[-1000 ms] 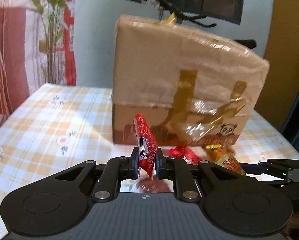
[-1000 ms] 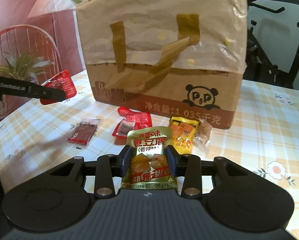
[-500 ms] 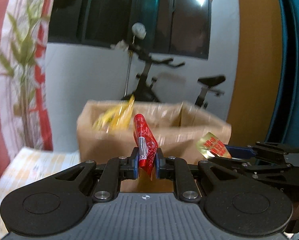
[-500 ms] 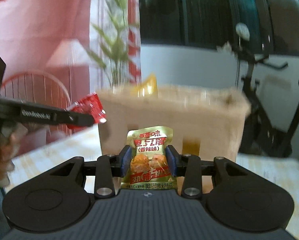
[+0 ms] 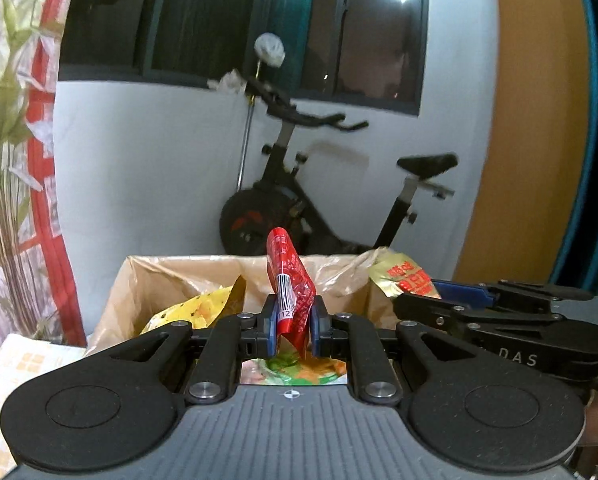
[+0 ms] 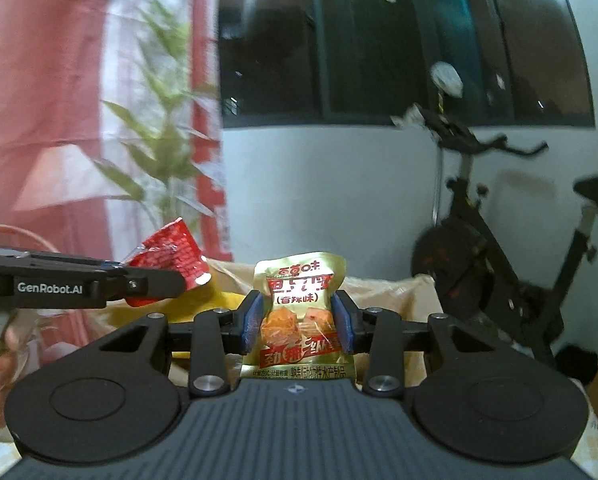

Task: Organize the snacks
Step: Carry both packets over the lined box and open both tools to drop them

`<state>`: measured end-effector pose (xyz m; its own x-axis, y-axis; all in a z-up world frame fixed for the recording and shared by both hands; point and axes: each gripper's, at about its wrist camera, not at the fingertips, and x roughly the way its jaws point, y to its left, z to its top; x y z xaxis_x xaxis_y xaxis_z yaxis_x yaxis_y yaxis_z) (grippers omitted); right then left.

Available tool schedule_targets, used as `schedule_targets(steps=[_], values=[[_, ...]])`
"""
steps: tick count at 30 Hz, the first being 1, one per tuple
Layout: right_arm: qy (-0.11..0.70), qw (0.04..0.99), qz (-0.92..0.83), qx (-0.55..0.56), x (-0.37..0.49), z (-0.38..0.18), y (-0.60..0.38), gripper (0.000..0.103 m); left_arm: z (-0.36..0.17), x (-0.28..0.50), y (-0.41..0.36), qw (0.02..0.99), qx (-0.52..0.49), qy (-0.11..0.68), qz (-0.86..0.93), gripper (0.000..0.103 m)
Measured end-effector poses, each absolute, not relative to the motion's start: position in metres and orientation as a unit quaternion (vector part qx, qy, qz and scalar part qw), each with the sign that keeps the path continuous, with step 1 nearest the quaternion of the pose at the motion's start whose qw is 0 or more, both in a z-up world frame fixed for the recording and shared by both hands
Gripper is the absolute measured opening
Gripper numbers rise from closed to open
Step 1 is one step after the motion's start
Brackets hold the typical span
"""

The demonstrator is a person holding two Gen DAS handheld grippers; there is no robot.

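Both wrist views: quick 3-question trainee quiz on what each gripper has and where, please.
1. True or false: the left gripper is shut on a red packet.
2. What does the right gripper hold?
A. a gold snack packet
B. a spoon
C. nothing
3. Fill in: both packets are up at the open top of the cardboard ____.

Key: 1 true; 2 A; 3 box.

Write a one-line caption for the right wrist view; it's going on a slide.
Right gripper clamps a gold snack packet above the open cardboard box.
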<state>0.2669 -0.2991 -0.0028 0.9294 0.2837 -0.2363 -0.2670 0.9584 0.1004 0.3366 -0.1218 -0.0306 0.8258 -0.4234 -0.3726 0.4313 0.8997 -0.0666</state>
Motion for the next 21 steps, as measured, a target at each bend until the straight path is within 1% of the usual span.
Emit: schedule_targets(steps=[3,5,6,7,8,9,11,13,21], values=[[0.154,0.979,0.127,0.042,0.283,-0.011,-0.304,0.041,-0.039,0.346,-0.125,0.953,0.021,0.206,-0.223,0.018],[0.164,0.978,0.123,0.039,0.287,-0.015,-0.304,0.043,-0.043,0.352,-0.129,0.95,0.027,0.213,-0.225,0.023],[0.169,0.977,0.123,0.037,0.289,-0.017,-0.304,0.044,-0.045,0.354,-0.129,0.95,0.028,0.214,-0.227,0.029],[0.174,0.976,0.125,0.037,0.291,-0.019,-0.304,0.046,-0.047,0.356,-0.13,0.949,0.032,0.217,-0.225,0.042],[0.178,0.975,0.126,0.035,0.293,-0.02,-0.304,0.049,-0.049,0.357,-0.13,0.949,0.036,0.219,-0.221,0.049],[0.181,0.975,0.123,0.033,0.293,-0.022,-0.304,0.05,-0.05,0.356,-0.128,0.95,0.038,0.22,-0.22,0.055],[0.188,0.974,0.118,0.035,0.295,-0.024,-0.306,0.052,-0.051,0.353,-0.124,0.949,0.038,0.221,-0.222,0.055],[0.195,0.973,0.118,0.043,0.294,-0.025,-0.306,0.056,-0.049,0.347,-0.119,0.948,0.037,0.223,-0.222,0.055],[0.177,0.977,0.114,0.044,0.269,-0.021,-0.307,0.057,-0.036,0.321,-0.095,0.954,0.026,0.213,-0.209,0.055]])
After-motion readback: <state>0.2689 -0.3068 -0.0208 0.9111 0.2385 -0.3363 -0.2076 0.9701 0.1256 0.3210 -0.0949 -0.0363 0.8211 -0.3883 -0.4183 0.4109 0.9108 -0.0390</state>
